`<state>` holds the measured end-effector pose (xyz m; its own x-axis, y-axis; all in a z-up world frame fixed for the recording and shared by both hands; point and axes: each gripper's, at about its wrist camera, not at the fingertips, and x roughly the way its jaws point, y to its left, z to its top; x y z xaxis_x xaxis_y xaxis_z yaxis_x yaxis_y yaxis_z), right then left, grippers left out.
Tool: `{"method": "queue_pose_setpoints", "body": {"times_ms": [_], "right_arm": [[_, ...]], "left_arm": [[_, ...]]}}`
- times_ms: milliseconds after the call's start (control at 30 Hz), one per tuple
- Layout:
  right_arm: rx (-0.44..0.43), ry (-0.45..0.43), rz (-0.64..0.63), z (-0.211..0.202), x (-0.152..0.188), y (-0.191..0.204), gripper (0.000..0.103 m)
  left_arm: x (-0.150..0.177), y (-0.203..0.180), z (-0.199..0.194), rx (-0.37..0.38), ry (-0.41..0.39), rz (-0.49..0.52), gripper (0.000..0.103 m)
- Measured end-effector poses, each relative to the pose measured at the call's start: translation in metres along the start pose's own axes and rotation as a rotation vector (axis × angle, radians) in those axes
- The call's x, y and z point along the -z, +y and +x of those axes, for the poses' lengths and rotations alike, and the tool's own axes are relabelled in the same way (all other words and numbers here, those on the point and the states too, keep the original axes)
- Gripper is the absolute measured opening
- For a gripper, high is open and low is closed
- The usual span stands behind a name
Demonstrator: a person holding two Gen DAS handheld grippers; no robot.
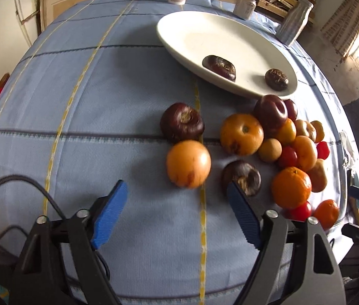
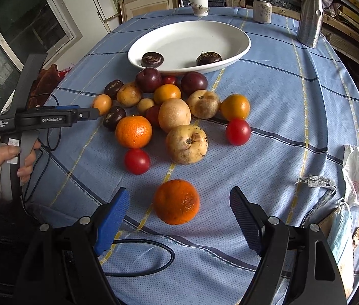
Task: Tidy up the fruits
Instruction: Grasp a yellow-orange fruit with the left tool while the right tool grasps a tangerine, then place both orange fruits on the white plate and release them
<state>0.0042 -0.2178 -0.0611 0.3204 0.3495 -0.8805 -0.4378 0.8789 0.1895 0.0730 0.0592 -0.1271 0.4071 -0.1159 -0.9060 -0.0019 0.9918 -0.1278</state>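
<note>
A white oval plate (image 1: 192,33) (image 2: 179,35) holds two dark brown fruits (image 1: 219,67) (image 2: 152,59). Below it lies a pile of oranges, dark fruits, pears and red tomatoes (image 2: 174,114) on the blue cloth. My left gripper (image 1: 176,190) is open and empty, with a yellow-orange fruit (image 1: 188,164) just ahead of it and a dark fruit (image 1: 241,178) at its right pad. It also shows from the side in the right wrist view (image 2: 87,115). My right gripper (image 2: 179,198) is open around a lone orange (image 2: 176,201), not touching it.
A paper cup (image 2: 199,5), a can (image 2: 262,10) and a metal bottle (image 2: 310,17) stand at the table's far edge. Crumpled tissue (image 2: 356,178), a face mask (image 2: 342,231) and wrappers lie at the right edge. A black cable (image 2: 143,256) lies under my right gripper.
</note>
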Motion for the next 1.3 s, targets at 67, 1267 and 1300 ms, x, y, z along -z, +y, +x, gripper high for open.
{"method": "queue_pose_setpoints", "body": {"times_ms": [67,1267,1300], "right_arm": [[0.007,0.001,0.007,0.000,0.000,-0.001,0.082],[-0.028,0.006,0.006,0.016,-0.014,-0.005,0.046],[-0.032,-0.015,0.037,0.011,-0.022,-0.014,0.046]], "left_arm": [[-0.004,-0.001,0.007,0.017,0.013,0.009,0.059],[-0.008,0.006,-0.018,0.088,-0.034,0.004,0.038],[-0.014,0.006,-0.022,0.088,-0.046,0.002,0.038]]}}
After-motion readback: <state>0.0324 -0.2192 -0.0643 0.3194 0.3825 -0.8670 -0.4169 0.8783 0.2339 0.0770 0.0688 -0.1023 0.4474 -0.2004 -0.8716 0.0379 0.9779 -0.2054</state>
